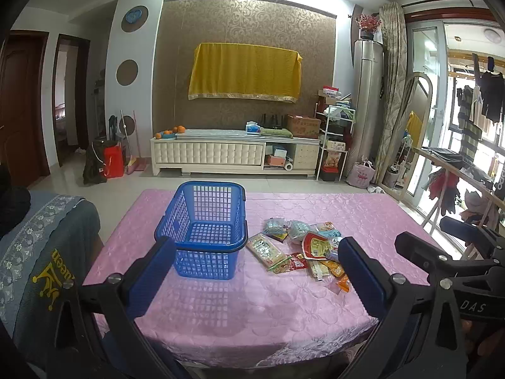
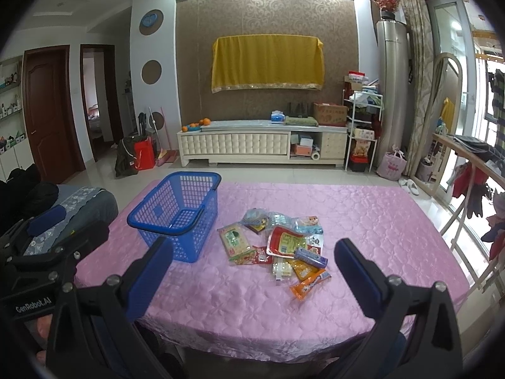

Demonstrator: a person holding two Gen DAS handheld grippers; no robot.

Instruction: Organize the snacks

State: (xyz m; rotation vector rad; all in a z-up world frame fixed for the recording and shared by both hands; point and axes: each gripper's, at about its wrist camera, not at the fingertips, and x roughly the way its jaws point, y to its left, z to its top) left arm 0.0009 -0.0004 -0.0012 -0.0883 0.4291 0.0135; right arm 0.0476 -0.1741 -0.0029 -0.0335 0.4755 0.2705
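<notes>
"GenRobot.AI" on left gripper [image 2: 41,221], probably

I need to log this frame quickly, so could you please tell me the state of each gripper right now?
Left gripper: open, holding nothing, above the pink quilted tablecloth.
Right gripper: open, holding nothing.

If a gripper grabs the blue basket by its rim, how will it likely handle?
The basket is probably light: its walls are open plastic lattice and it looks empty. It likely holds its shape, though the thin rim may flex. On the glossy pink tablecloth it could slide if pushed instead of tipping, since it sits on a wide base.
</notes>
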